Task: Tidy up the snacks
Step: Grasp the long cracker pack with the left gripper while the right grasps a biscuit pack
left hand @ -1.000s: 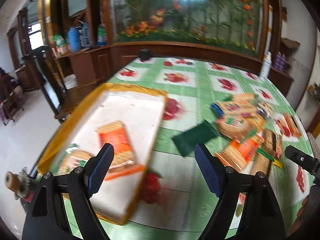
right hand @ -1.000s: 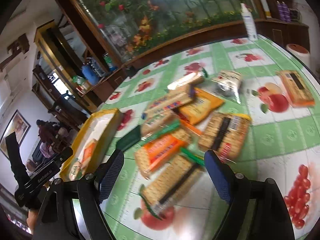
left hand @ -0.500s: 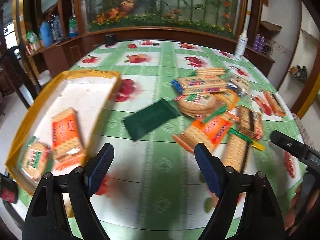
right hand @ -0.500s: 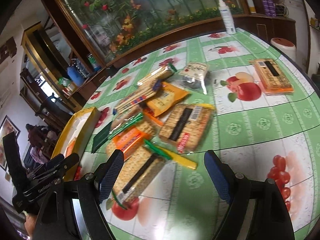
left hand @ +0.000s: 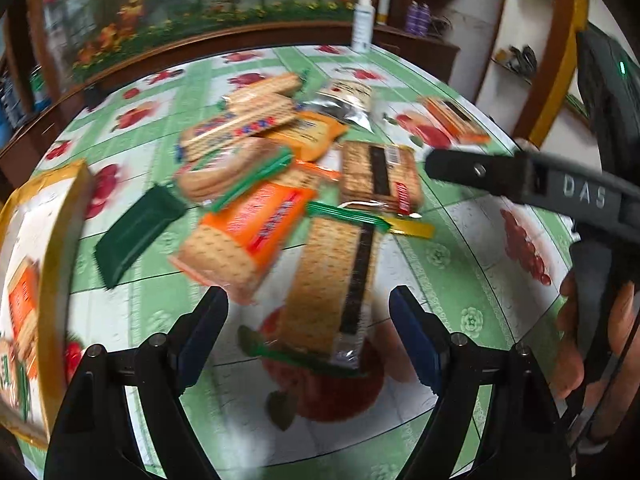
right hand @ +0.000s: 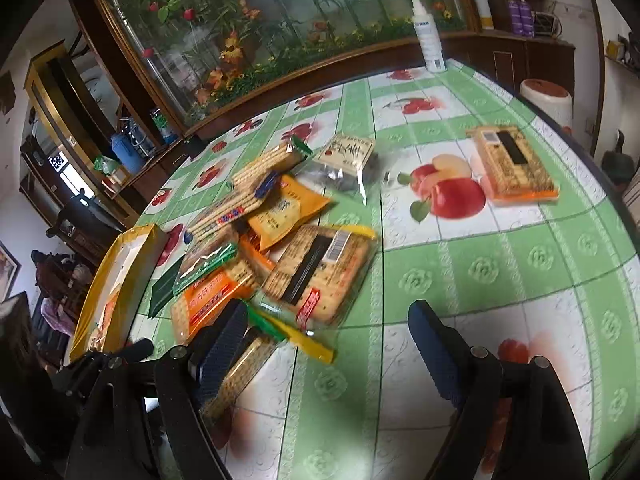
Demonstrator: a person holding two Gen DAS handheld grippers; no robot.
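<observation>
Left claw point(left hand: 308, 322), wide open and empty, is lining up on the long cracker pack point(left hand: 336, 280) at 12 o'clock; next it has to drop and pinch. Right claw point(right hand: 328, 344) is open and empty too.

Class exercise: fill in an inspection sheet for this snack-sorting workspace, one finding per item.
Surface: table with green fruit-print cloth.
Job's things: heap of cracker packets; one stray packet lying apart; yellow-rimmed tray already holding some packets.
Clutter: white spray bottle at the table's far edge.
Grippers: left tool open above a long cracker packet; right tool open, empty.
Cables: nothing seen.
Surroundings: wooden cabinets, floral glass panel.
</observation>
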